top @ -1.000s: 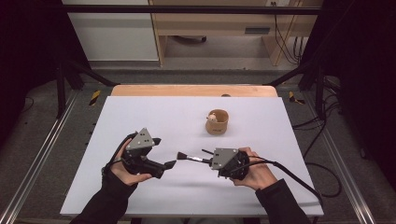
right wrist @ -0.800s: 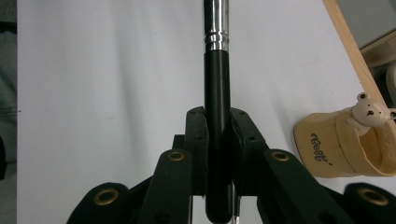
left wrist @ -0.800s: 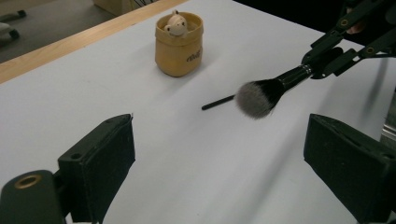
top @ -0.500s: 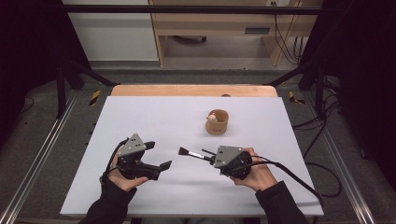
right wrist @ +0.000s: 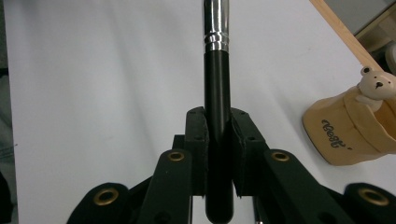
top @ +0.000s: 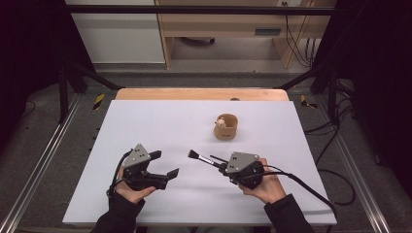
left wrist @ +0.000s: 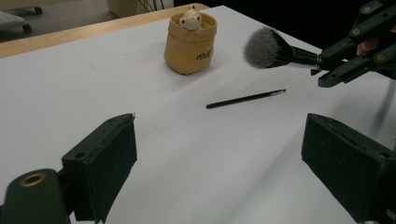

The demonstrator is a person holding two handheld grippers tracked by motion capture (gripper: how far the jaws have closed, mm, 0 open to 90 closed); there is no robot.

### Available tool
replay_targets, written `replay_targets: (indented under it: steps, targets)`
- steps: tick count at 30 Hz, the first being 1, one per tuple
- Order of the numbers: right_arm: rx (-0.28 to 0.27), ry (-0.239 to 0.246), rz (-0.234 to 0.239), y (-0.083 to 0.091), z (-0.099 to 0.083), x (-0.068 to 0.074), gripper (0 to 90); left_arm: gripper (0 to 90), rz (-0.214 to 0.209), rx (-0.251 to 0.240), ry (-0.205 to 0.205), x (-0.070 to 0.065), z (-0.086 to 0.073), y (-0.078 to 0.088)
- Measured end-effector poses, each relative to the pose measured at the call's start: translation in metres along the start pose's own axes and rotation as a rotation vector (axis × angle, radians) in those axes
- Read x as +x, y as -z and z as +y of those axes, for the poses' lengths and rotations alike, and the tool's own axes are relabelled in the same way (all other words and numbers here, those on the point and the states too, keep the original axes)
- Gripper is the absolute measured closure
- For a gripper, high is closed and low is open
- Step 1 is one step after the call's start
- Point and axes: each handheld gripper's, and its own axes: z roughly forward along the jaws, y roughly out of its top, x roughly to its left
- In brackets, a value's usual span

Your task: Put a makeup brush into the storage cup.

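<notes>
One fluffy-tipped black brush [right wrist: 217, 112] sits clamped in the right hand-held gripper [right wrist: 218, 140].

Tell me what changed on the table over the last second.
The left gripper came down nearer the table, jaws open and empty. The right gripper stayed put, shut on the makeup brush. The thin brush and the bear pot have not moved.

A black-handled brush [right wrist: 217, 93] with a silver collar and grey bristles sits in the black right gripper [right wrist: 218, 140]. The tan pot [left wrist: 190, 44] bears dark lettering and a cream bear [left wrist: 190, 19]. The table [top: 160, 131] is white with a wooden far edge.
</notes>
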Motion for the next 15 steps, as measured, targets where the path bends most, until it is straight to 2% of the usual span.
replay_targets:
  steps: [15]
  targets:
    - [-0.059, -0.084, 0.0, -0.006, -0.011, 0.005, 79.2, 11.4, 0.005, -0.036, 0.025, -0.006, -0.007, -0.004]
